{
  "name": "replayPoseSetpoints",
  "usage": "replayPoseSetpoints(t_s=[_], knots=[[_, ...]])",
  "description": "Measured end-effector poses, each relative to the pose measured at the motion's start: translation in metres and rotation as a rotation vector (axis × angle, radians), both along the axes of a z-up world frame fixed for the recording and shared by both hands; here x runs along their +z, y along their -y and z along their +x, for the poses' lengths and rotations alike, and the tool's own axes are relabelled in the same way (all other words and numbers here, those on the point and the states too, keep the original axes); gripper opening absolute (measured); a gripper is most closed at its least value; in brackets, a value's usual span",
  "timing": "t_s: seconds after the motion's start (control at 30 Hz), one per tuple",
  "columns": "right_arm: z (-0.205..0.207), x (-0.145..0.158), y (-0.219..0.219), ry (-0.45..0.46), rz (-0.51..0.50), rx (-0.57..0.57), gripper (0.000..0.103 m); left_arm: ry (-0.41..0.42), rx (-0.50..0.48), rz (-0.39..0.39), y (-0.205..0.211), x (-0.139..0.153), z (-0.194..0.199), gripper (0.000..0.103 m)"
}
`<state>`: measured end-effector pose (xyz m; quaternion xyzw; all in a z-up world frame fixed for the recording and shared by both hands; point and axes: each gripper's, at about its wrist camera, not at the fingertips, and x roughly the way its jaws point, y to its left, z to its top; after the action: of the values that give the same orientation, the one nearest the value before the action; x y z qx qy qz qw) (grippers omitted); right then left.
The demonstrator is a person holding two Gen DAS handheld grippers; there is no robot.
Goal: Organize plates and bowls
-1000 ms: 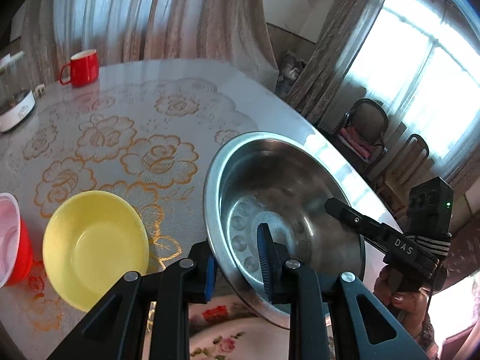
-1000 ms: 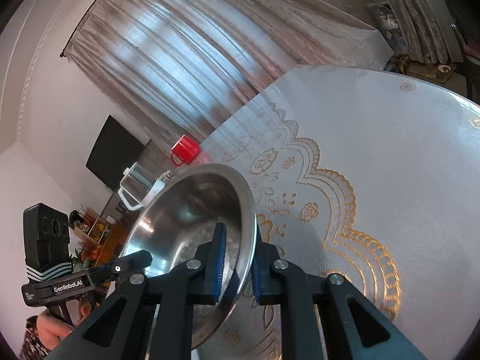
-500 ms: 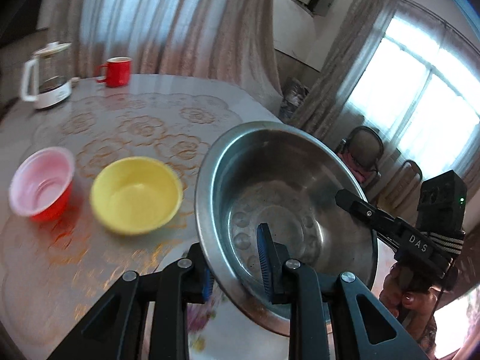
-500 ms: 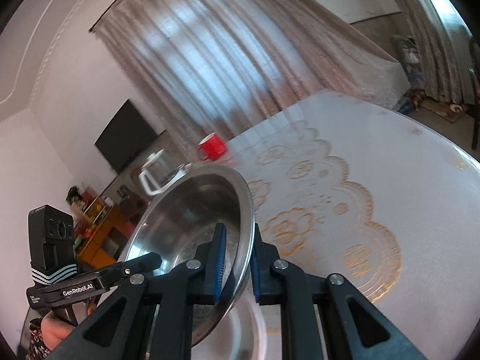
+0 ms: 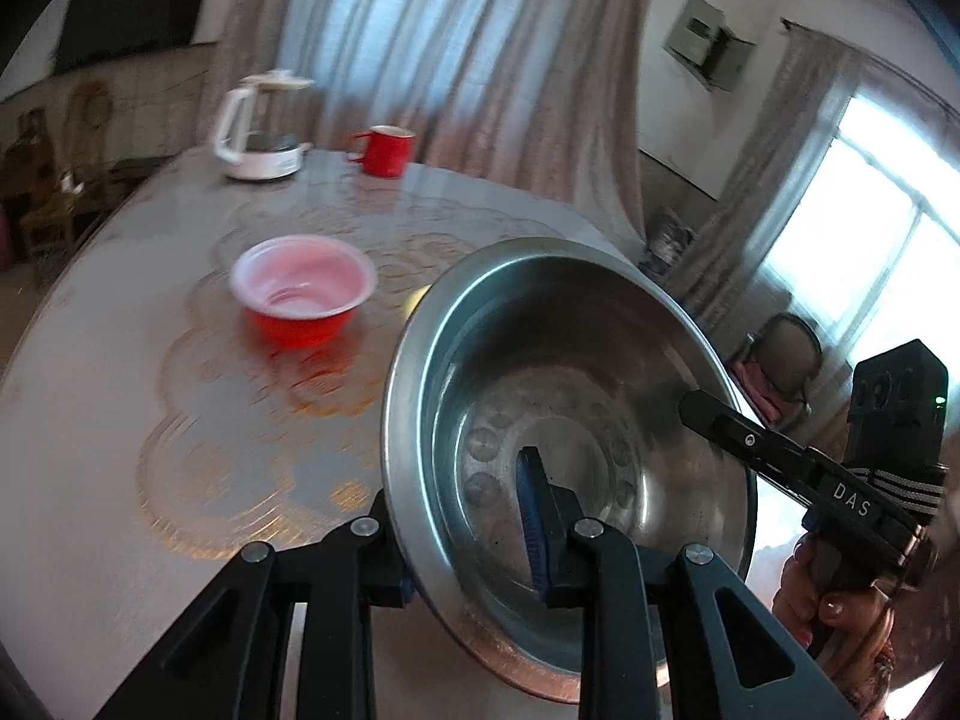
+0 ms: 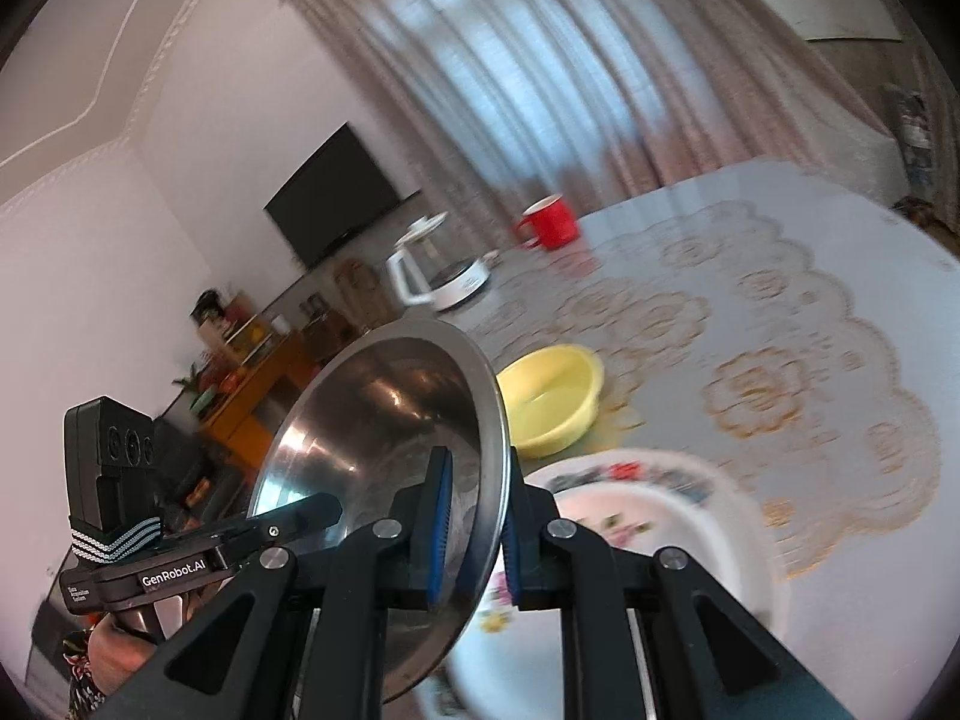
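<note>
A: Both of your grippers grip one steel bowl point(image 5: 576, 420), tilted in the air above the table point(image 5: 120, 420). The left gripper point(image 5: 468, 546) clamps the near rim, one blue pad inside the bowl and the other finger outside under the lip. Does the right do the same?

B: It does. In your right wrist view the right gripper point(image 6: 474, 516) pinches the opposite edge of that bowl point(image 6: 384, 420), pads pressed on either side of the thin rim, jaws nearly together. Your left wrist view shows the same tool reaching in from the right point(image 5: 738, 432), with your hand point(image 5: 822, 588) on its grip.

A: Where are the other dishes?

B: A red bowl point(image 5: 303, 294) with a pale inside stands on the patterned tablecloth, left of the steel bowl and well apart from it. A yellow bowl point(image 6: 552, 396) sits just beyond the steel rim in the right view. A flowered plate point(image 6: 648, 516) lies on the table under your right gripper's fingers.

A: And further back?

B: A red mug point(image 5: 384, 150) and a white electric kettle point(image 5: 258, 132) stand near the far edge, before the curtains point(image 5: 480, 60). Much of the table is blurred in both views, so the fine pattern of the cloth cannot be read.
</note>
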<state>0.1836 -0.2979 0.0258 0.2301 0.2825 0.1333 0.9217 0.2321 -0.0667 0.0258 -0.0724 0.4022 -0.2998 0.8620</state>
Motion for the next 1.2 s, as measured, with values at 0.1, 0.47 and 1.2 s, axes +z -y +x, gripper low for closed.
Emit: replayPoseSetpoints(t_s=[0.1, 0.47, 1.2], knots=[[0.006, -0.005, -0.023, -0.018, -0.006, 0.044, 0.014, -0.033, 0.045, -0.032, -0.026, -0.009, -0.002, 0.026], [0.028, -0.035, -0.080, -0.153, -0.043, 0.134, 0.014, -0.096, 0.144, -0.041, -0.083, -0.042, -0.013, 0.029], [0.068, -0.076, -0.126, -0.292, -0.133, 0.127, 0.016, -0.171, 0.227, -0.005, -0.100, -0.088, 0.022, 0.029]])
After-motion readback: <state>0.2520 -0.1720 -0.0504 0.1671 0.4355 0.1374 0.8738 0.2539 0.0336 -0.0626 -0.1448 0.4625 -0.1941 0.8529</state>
